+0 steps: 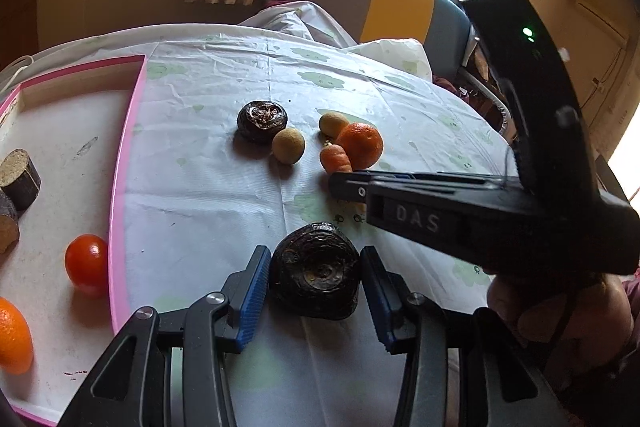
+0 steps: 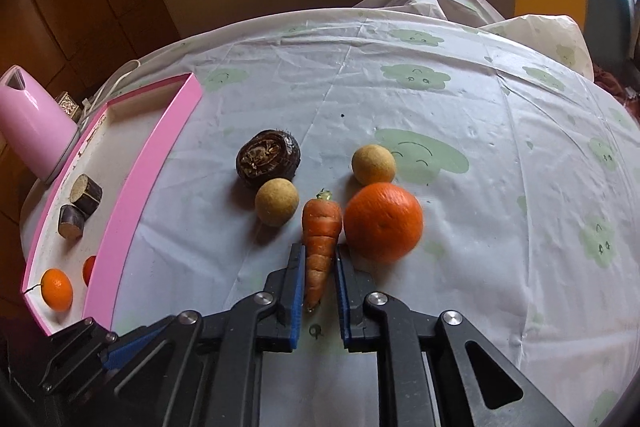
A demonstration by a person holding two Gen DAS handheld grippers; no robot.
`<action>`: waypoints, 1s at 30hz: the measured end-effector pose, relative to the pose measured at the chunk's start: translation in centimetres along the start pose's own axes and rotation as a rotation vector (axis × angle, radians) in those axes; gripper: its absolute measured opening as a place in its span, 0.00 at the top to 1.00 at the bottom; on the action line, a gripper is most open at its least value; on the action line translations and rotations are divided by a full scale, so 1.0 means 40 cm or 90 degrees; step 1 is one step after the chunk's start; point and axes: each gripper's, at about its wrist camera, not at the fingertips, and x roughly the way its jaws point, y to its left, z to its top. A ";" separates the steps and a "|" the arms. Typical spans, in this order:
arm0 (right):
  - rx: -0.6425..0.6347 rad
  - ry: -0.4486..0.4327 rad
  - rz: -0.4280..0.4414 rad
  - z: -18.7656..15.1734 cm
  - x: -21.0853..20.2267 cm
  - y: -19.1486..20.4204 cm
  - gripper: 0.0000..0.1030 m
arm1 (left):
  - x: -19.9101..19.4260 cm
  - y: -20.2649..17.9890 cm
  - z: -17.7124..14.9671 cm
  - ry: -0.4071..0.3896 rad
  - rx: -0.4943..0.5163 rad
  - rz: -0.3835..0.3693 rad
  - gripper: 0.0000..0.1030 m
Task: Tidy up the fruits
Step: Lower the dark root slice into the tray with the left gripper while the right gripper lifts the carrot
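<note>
Blue-padded black tongs appear in both wrist views, working over a round tabletop (image 2: 460, 99) covered by a pale cloth printed with green clouds. From the right wrist view, the right tongs (image 2: 319, 267) are closed narrowly on a small carrot (image 2: 321, 231), the pads pressing its thin lower half while its leafy top points away. Just right of the carrot sits an orange (image 2: 383, 221), touching or nearly touching it, with a tan round fruit (image 2: 373, 164) beyond. Left of the carrot lies a second tan round fruit (image 2: 277, 201), and past it a dark water chestnut (image 2: 267, 158). From the left wrist view, the left tongs (image 1: 315, 281) stand half open around another dark water chestnut (image 1: 316, 271), a pad close on each side; whether they press it cannot be told. Far left of both tongs a pink-rimmed tray (image 1: 128, 155) holds a red tomato (image 1: 86, 263), another orange (image 1: 14, 337) and dark cut cylinders (image 1: 18, 175). A pink kettle (image 2: 30, 123) stands behind the tray.
</note>
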 end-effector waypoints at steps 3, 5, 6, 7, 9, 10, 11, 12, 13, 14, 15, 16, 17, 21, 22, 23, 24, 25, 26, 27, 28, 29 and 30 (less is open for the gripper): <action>-0.006 0.002 0.006 -0.037 -0.020 -0.002 0.86 | -0.006 -0.001 -0.002 0.004 0.001 0.005 0.55; -0.006 -0.001 0.004 -0.059 -0.033 -0.006 0.86 | -0.014 -0.001 -0.003 0.003 0.004 0.010 0.55; -0.004 -0.003 0.003 -0.070 -0.039 -0.010 0.86 | -0.016 -0.003 -0.004 0.005 0.009 0.012 0.55; 0.004 -0.006 0.006 -0.078 -0.047 -0.017 0.86 | -0.023 -0.003 -0.006 0.001 0.009 0.011 0.55; 0.010 -0.005 0.005 -0.093 -0.055 -0.025 0.86 | -0.037 -0.001 -0.002 -0.005 0.009 0.008 0.55; 0.013 -0.006 0.005 -0.099 -0.060 -0.028 0.86 | -0.045 0.000 0.000 -0.010 0.010 0.009 0.55; 0.016 -0.007 0.005 -0.103 -0.064 -0.030 0.86 | -0.054 0.005 0.003 -0.016 0.008 0.010 0.55; 0.017 -0.004 0.004 -0.105 -0.065 -0.031 0.86 | -0.065 0.011 0.007 -0.019 0.002 0.009 0.55; 0.015 -0.002 0.003 -0.107 -0.064 -0.030 0.86 | -0.076 0.018 0.013 -0.023 -0.004 0.010 0.55; 0.013 -0.001 0.000 -0.108 -0.064 -0.029 0.86 | -0.090 0.026 0.020 -0.030 -0.009 0.016 0.55; 0.012 0.001 -0.003 -0.108 -0.063 -0.028 0.86 | -0.104 0.036 0.030 -0.039 -0.016 0.024 0.55; 0.011 0.004 -0.005 -0.106 -0.062 -0.027 0.86 | -0.120 0.051 0.041 -0.047 -0.028 0.028 0.55; 0.011 0.004 -0.007 -0.105 -0.062 -0.025 0.86 | -0.137 0.068 0.055 -0.056 -0.041 0.031 0.55; -0.005 0.007 -0.020 -0.105 -0.059 -0.018 0.86 | -0.182 0.148 0.110 -0.091 -0.081 0.074 0.55; -0.007 0.009 -0.022 -0.104 -0.058 -0.017 0.86 | -0.183 0.171 0.124 -0.092 -0.088 0.087 0.55; -0.010 0.011 -0.025 -0.103 -0.057 -0.015 0.86 | -0.178 0.195 0.137 -0.084 -0.094 0.099 0.55; -0.013 0.013 -0.028 -0.102 -0.056 -0.013 0.86 | -0.170 0.217 0.148 -0.074 -0.100 0.111 0.55; -0.016 0.015 -0.032 -0.102 -0.056 -0.010 0.86 | -0.164 0.239 0.155 -0.071 -0.111 0.128 0.55; -0.018 0.014 -0.035 -0.102 -0.056 -0.008 0.86 | -0.155 0.261 0.160 -0.067 -0.116 0.142 0.55; -0.020 0.013 -0.037 -0.102 -0.056 -0.006 0.86 | -0.144 0.275 0.165 -0.058 -0.116 0.150 0.55; -0.021 0.011 -0.039 -0.103 -0.056 -0.005 0.86 | -0.137 0.288 0.167 -0.053 -0.120 0.164 0.55; -0.020 0.010 -0.040 -0.105 -0.057 -0.005 0.86 | -0.132 0.302 0.166 -0.050 -0.130 0.175 0.55; -0.022 0.009 -0.041 -0.106 -0.057 -0.004 0.86 | -0.130 0.312 0.164 -0.046 -0.140 0.175 0.55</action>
